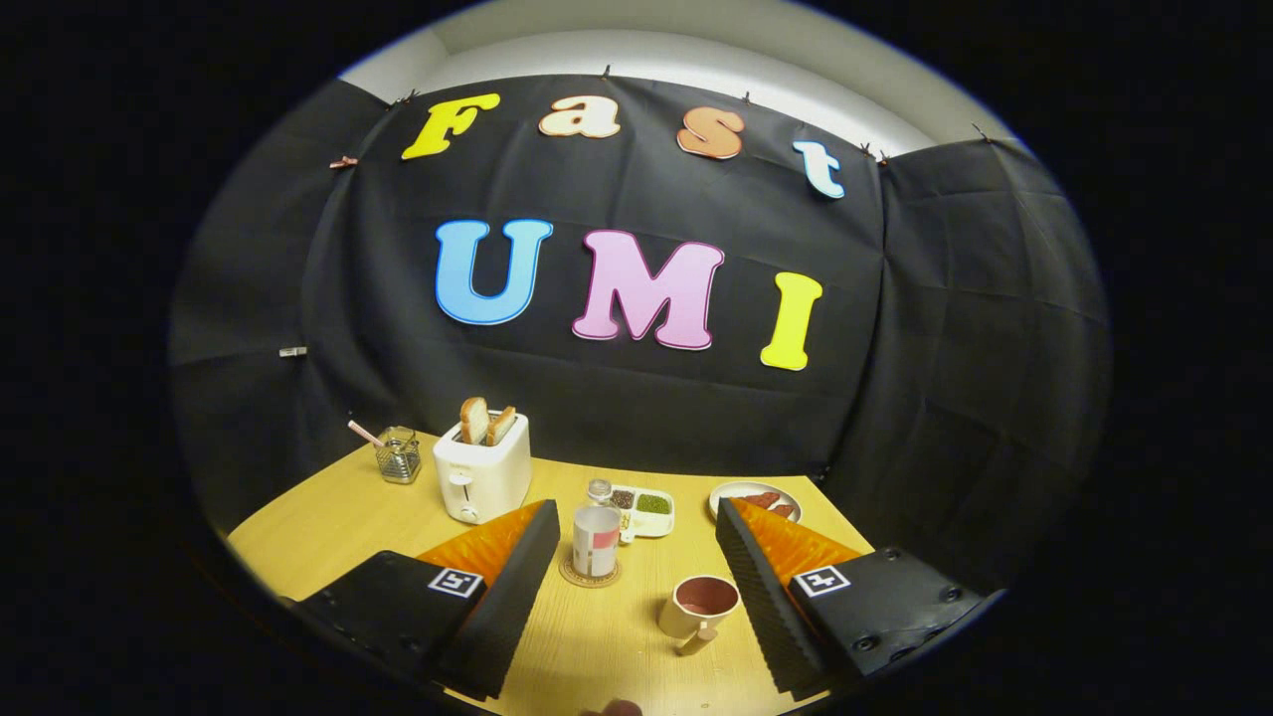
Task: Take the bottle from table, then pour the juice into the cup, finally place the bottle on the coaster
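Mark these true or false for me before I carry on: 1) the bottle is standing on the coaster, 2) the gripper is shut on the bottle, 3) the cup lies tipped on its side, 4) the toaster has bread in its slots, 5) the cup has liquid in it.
1) True: the bottle stands upright on the coaster.
2) False: the gripper is open, its fingers wide apart, with the bottle between them and touching neither.
3) False: the cup stands upright between the fingers, nearer the camera than the bottle.
4) True: two slices stick up from the toaster.
5) True: a dark reddish liquid shows inside the cup.
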